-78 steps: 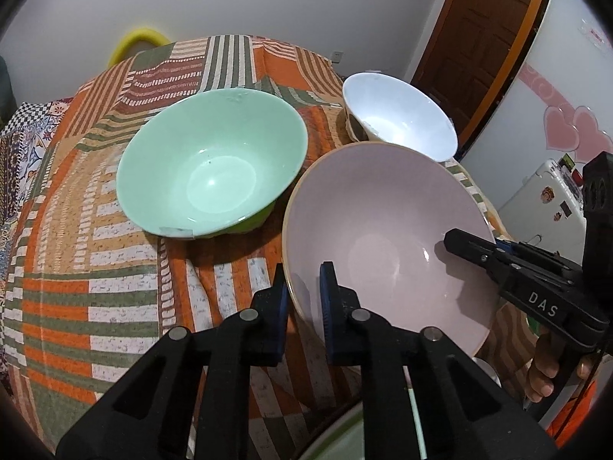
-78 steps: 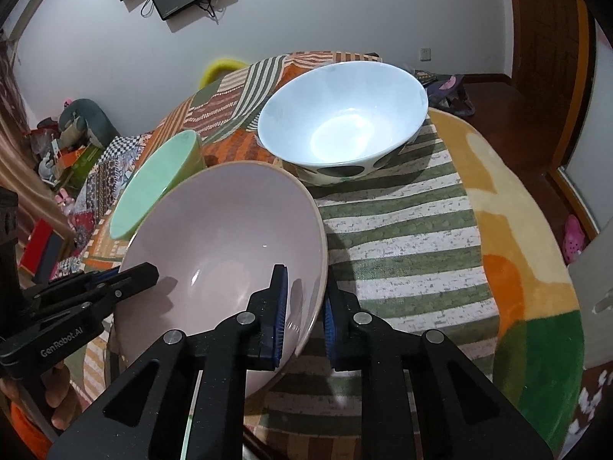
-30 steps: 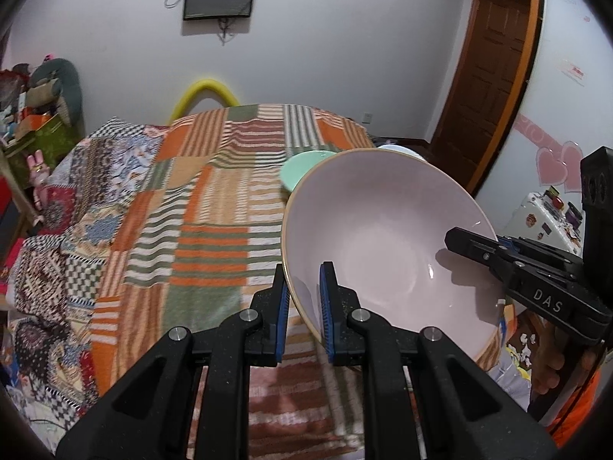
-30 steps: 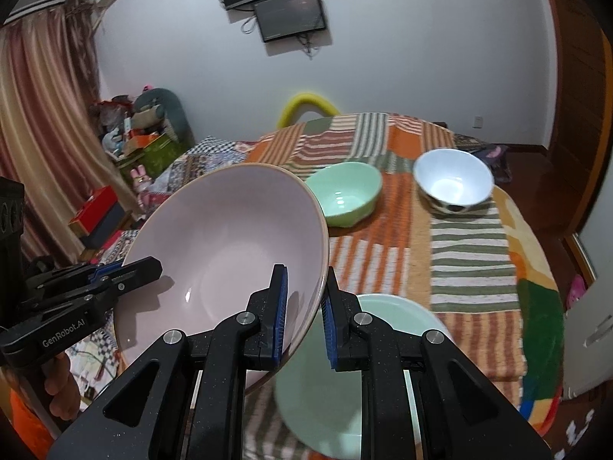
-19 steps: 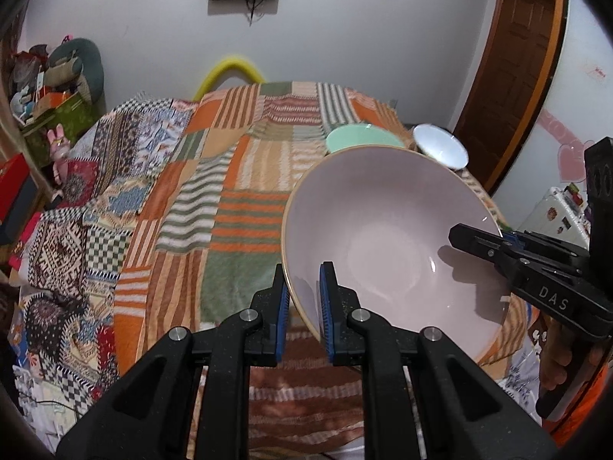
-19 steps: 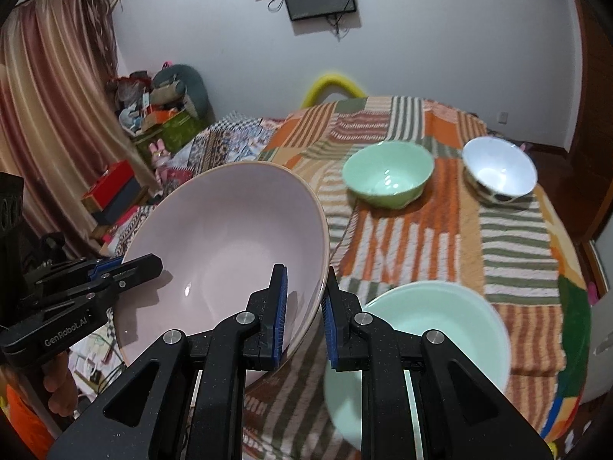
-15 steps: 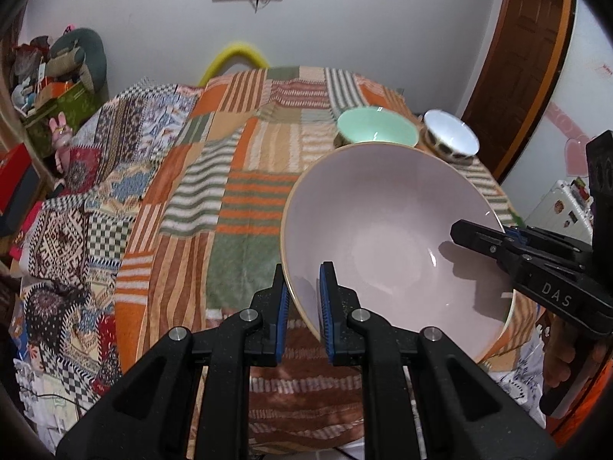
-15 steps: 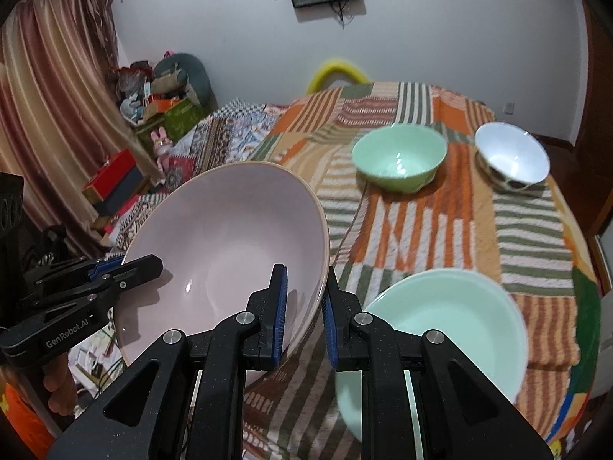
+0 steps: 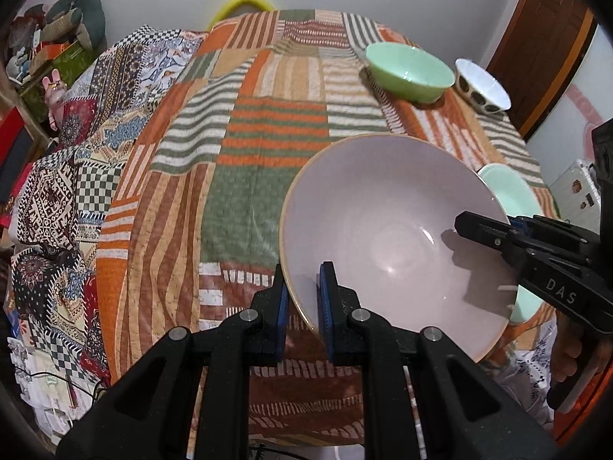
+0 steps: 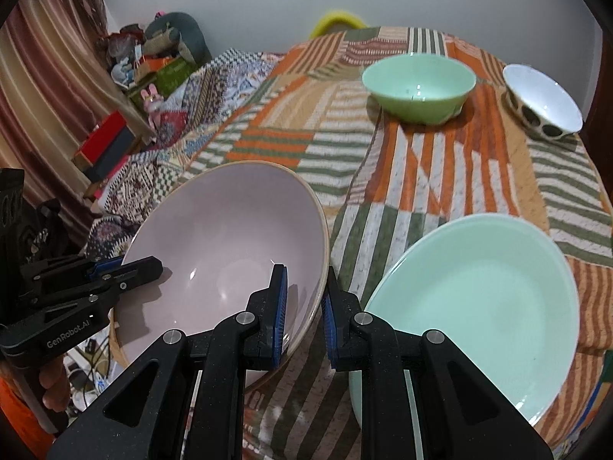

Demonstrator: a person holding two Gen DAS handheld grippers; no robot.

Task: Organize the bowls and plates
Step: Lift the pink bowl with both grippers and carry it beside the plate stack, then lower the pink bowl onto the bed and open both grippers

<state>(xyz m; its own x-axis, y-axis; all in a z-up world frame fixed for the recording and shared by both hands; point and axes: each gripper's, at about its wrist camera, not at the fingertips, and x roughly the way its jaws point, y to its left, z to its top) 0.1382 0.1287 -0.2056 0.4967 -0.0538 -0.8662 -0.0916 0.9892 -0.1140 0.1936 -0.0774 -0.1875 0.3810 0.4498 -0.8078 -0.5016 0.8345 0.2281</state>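
A large pale pink bowl (image 9: 390,226) (image 10: 226,237) is held in the air over the near edge of the table. My left gripper (image 9: 302,303) is shut on its left rim. My right gripper (image 10: 304,306) is shut on its right rim. A wide mint green plate (image 10: 475,291) lies on the patchwork cloth just right of the pink bowl; in the left wrist view only its edge (image 9: 509,188) shows behind the bowl. A green bowl (image 10: 417,84) (image 9: 408,71) and a white bowl with dark spots (image 10: 542,103) (image 9: 482,86) stand at the far side.
The round table (image 9: 237,145) is covered by a striped patchwork cloth that hangs over the left side. A dark wooden door (image 9: 544,38) is at the far right. Boxes and toys (image 10: 153,65) are piled at the far left.
Both grippers have carried the pink bowl down and nearer to the table. The mint plate has come into view close on the right, and the far bowls look nearer.
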